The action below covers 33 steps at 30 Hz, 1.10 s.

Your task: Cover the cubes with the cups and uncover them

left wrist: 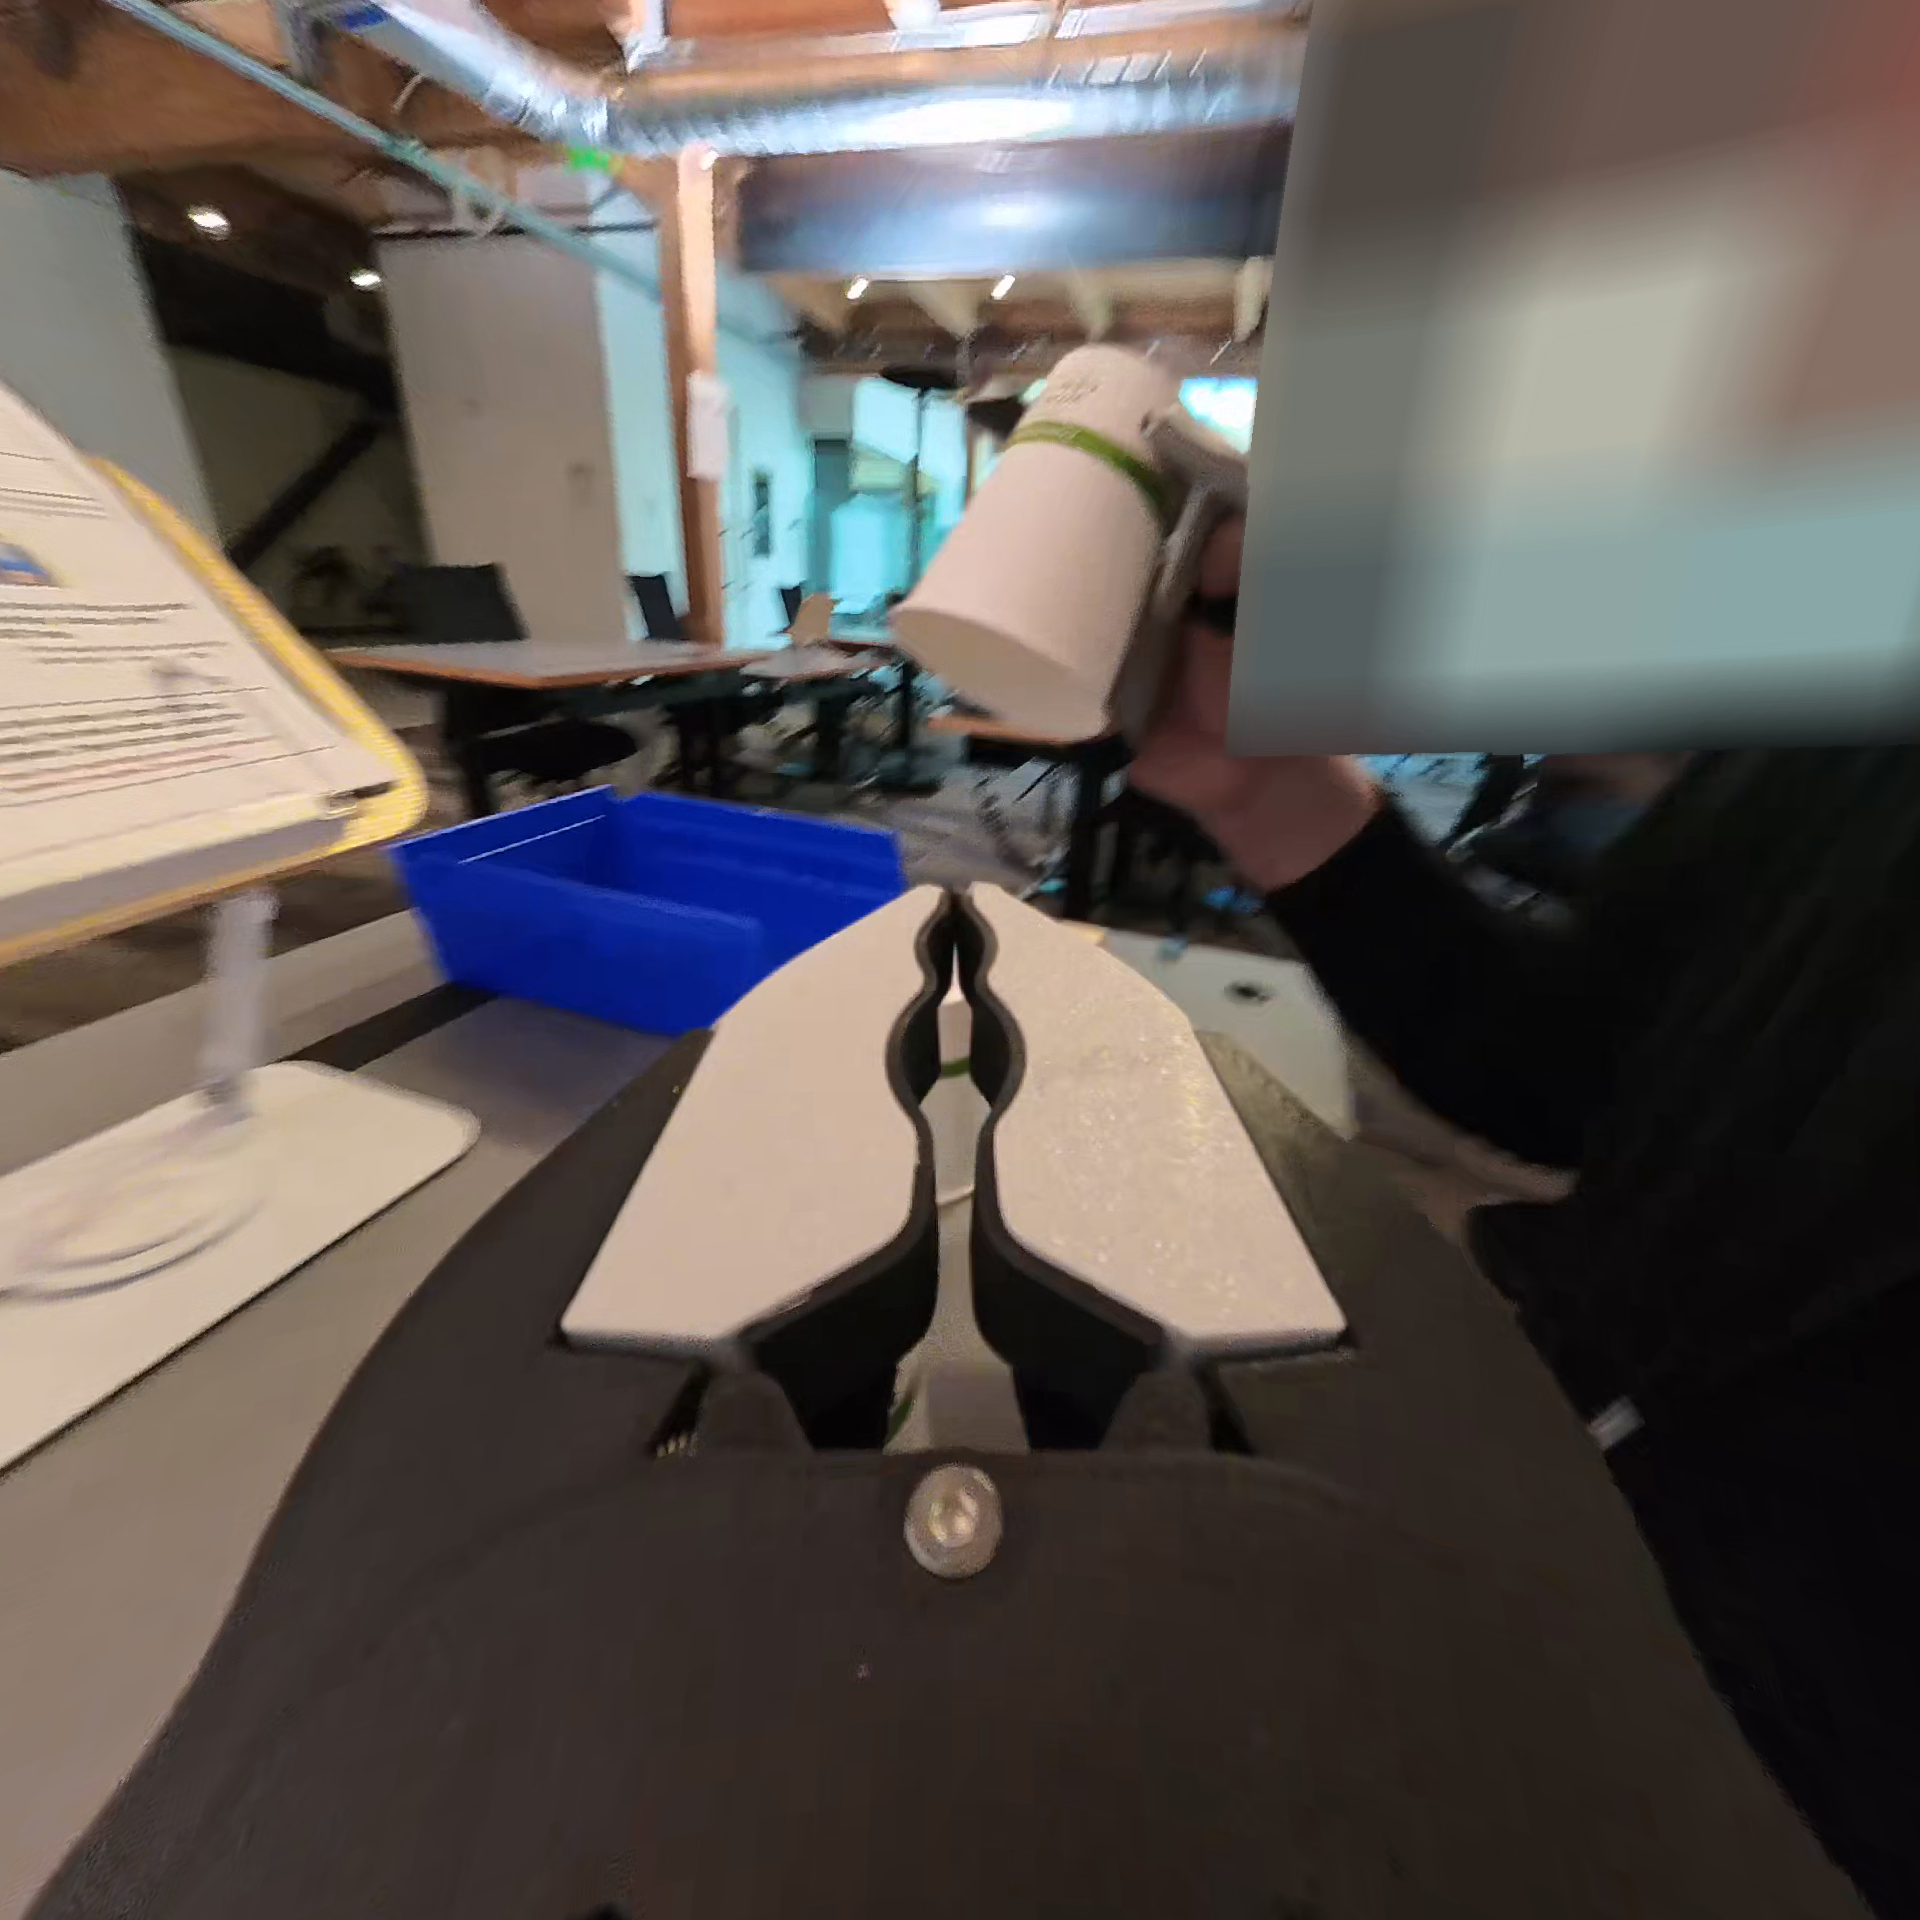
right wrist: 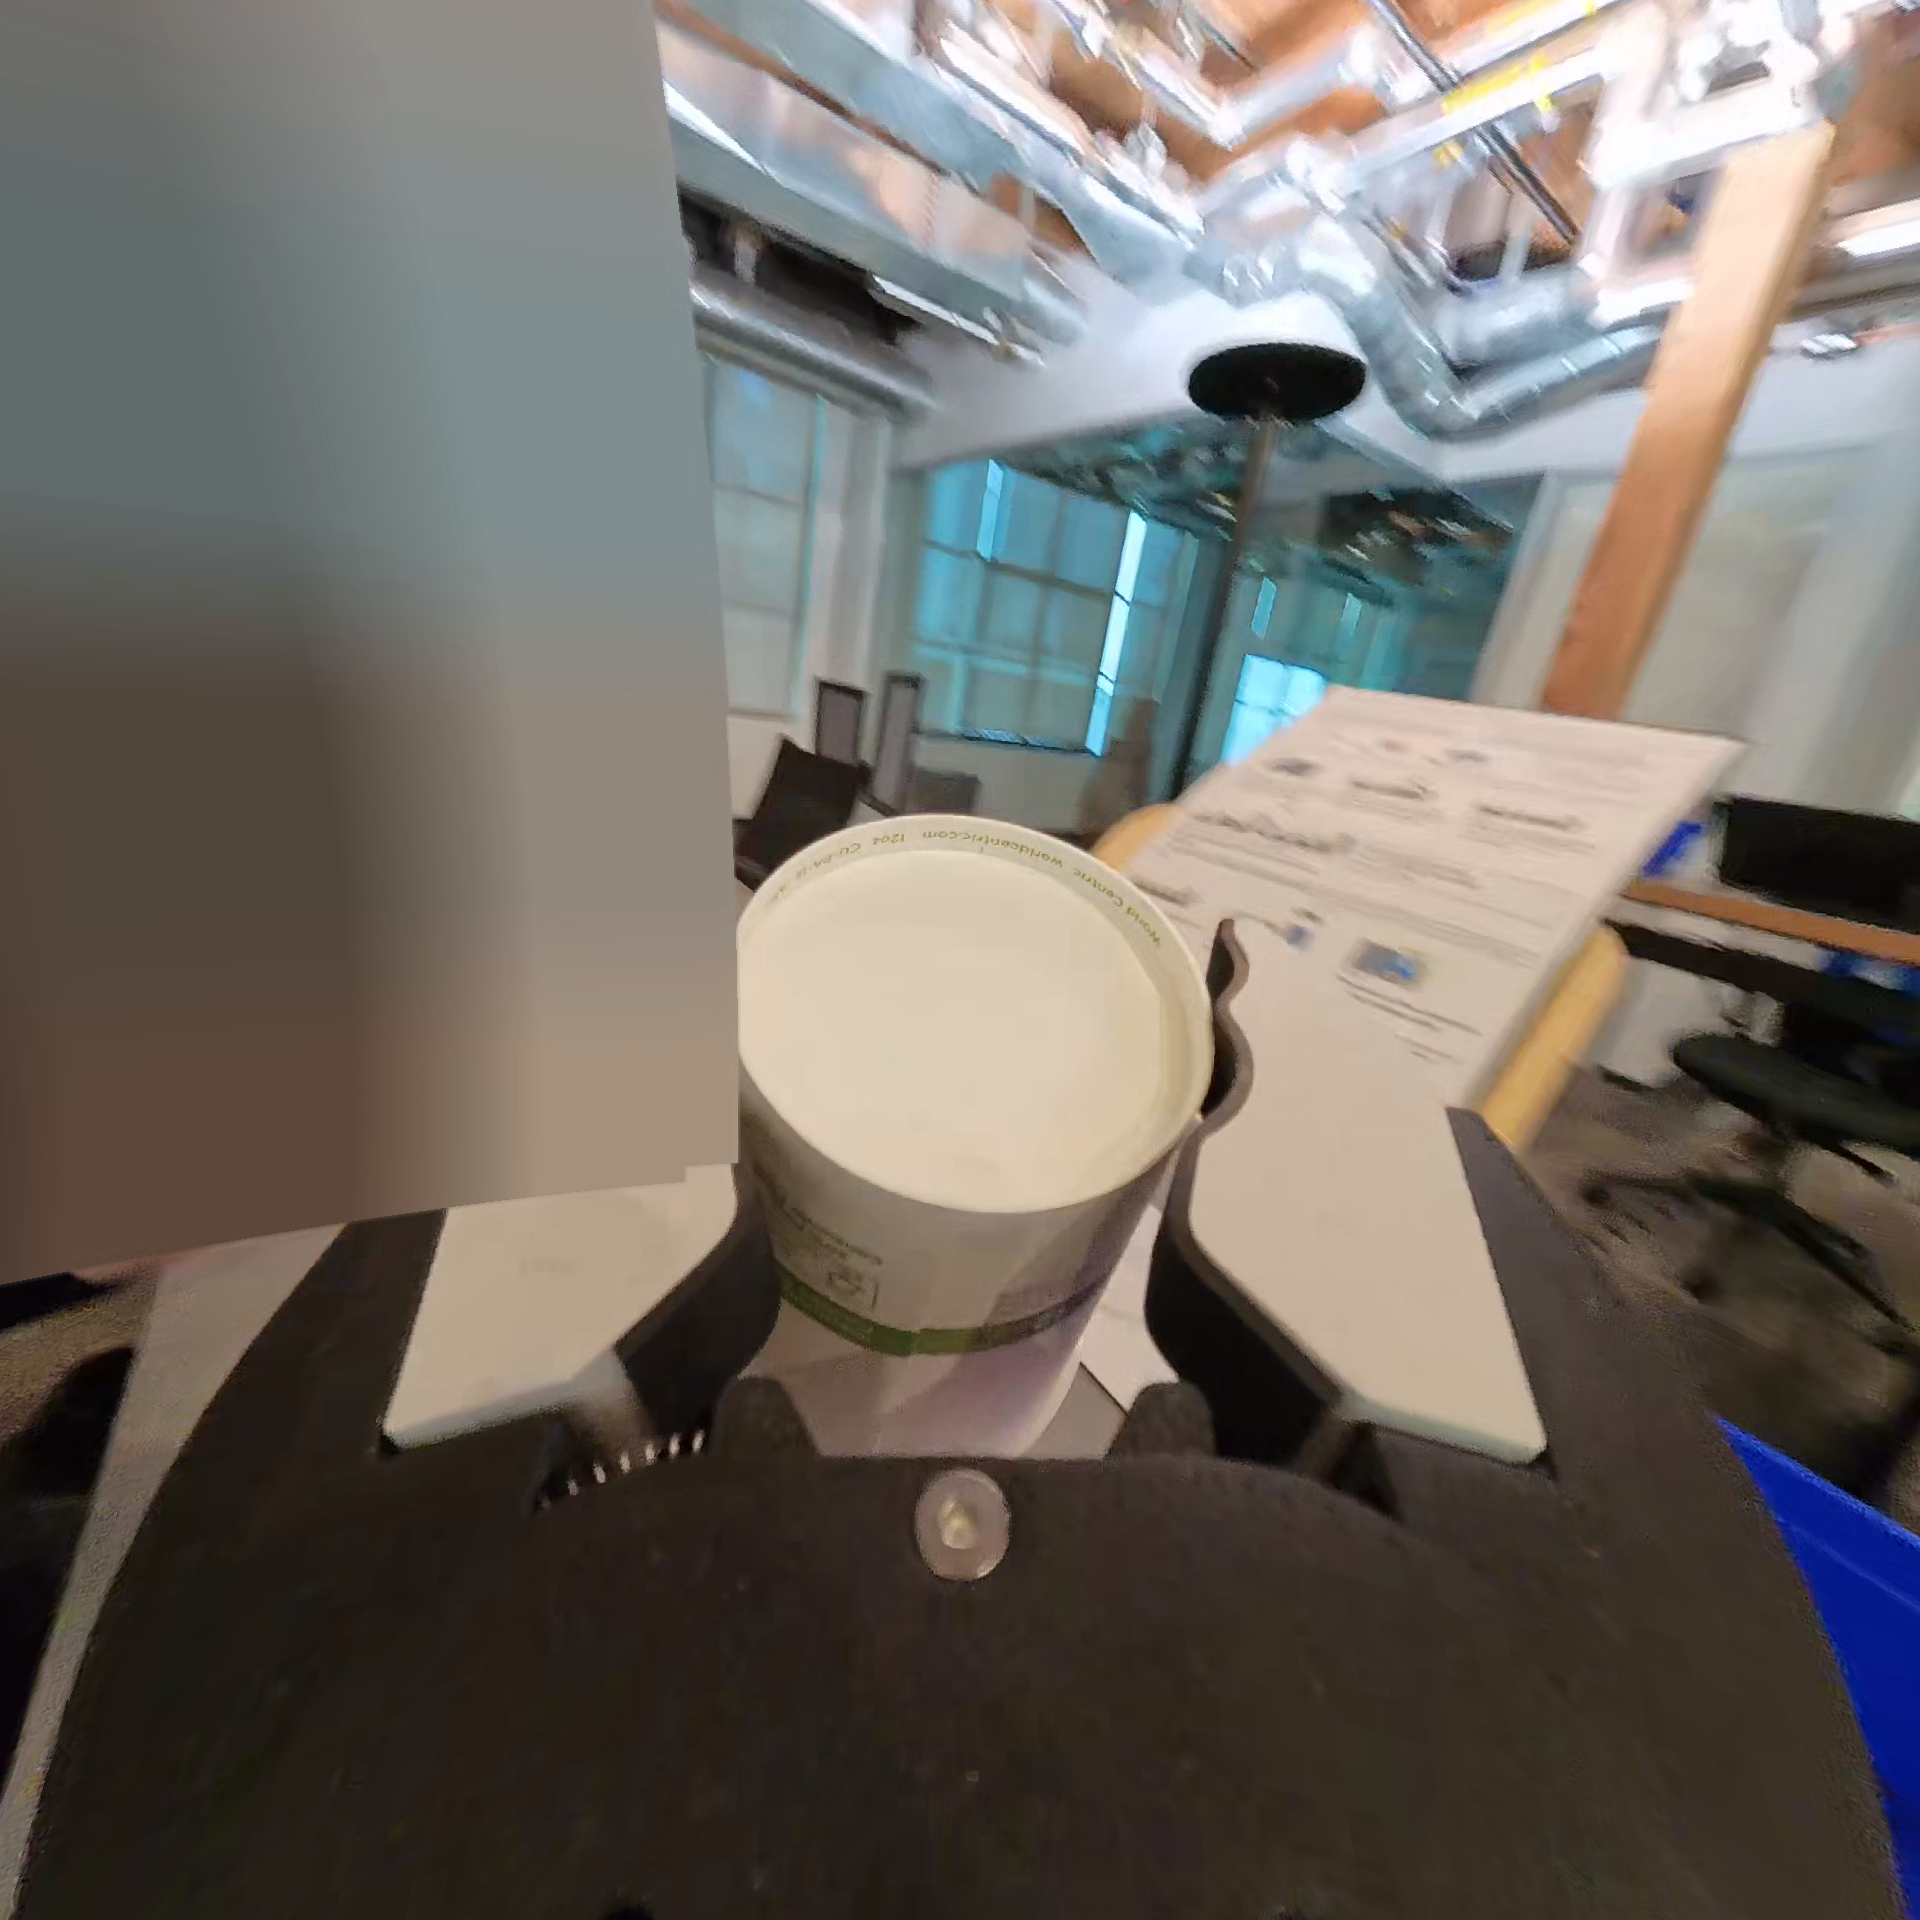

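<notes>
A white paper cup [right wrist: 971,1081] with a green band is held in the air, base toward the camera, pinched between the fingers of the right claw [right wrist: 966,1049]. The left claw [left wrist: 954,925] is pressed together low over the grey tabletop [left wrist: 187,1475], near a blue bin [left wrist: 644,904].

Left wrist view looked level over table [left wrist: 125,1621] toward bin [left wrist: 644,935]; right tilted ceilingward; both shared document stand [right wrist: 1434,883].
</notes>
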{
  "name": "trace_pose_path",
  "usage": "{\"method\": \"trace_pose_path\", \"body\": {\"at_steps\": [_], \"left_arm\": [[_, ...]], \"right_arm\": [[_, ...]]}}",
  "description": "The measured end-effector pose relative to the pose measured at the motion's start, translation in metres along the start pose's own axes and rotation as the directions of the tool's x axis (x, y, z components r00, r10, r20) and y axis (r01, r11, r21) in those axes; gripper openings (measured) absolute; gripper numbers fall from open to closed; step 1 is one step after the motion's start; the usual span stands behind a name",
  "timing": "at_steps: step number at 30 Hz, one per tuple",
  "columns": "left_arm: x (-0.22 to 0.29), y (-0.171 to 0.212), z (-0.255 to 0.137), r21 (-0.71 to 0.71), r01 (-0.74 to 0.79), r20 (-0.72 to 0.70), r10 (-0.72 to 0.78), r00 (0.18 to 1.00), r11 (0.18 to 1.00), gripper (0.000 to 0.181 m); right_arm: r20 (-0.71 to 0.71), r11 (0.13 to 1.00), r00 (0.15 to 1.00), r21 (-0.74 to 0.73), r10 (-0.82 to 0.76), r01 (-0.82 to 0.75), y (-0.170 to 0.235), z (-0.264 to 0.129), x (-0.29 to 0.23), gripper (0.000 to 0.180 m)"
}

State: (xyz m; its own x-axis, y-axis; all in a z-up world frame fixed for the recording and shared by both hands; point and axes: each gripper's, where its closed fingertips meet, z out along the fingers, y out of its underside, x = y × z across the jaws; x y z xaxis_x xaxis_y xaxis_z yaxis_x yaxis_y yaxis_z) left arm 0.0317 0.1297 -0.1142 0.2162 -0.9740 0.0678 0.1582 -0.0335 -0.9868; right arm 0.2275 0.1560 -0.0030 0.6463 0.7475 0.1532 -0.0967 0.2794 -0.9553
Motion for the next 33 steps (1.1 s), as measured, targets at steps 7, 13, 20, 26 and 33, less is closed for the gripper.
{"method": "trace_pose_path", "body": {"at_steps": [7,13,20,26,33], "left_arm": [[-0.025,0.009,-0.019,-0.154,-0.113,0.168,0.139,0.976,0.982,0.000],[-0.027,0.015,-0.013,-0.196,-0.127,0.184,0.163,0.969,0.972,0.000],[-0.021,0.021,0.001,-0.232,-0.147,0.177,0.190,0.966,0.962,0.000],[-0.021,0.019,0.002,-0.242,-0.153,0.184,0.201,0.962,0.958,0.000],[-0.021,0.019,0.004,-0.239,-0.157,0.182,0.203,0.962,0.958,0.000]], "right_arm": [[-0.326,0.930,0.926,-0.363,-0.189,0.062,0.039,-0.111,0.079,0.091],[-0.487,0.894,0.858,-0.442,-0.166,-0.078,0.083,-0.191,0.113,0.091],[-0.573,0.865,0.812,-0.457,-0.109,-0.207,0.151,-0.236,0.135,0.090],[-0.588,0.796,0.800,-0.537,-0.115,-0.280,0.222,-0.253,0.141,0.090],[-0.566,0.794,0.805,-0.566,-0.177,-0.223,0.229,-0.252,0.138,0.095]]}}
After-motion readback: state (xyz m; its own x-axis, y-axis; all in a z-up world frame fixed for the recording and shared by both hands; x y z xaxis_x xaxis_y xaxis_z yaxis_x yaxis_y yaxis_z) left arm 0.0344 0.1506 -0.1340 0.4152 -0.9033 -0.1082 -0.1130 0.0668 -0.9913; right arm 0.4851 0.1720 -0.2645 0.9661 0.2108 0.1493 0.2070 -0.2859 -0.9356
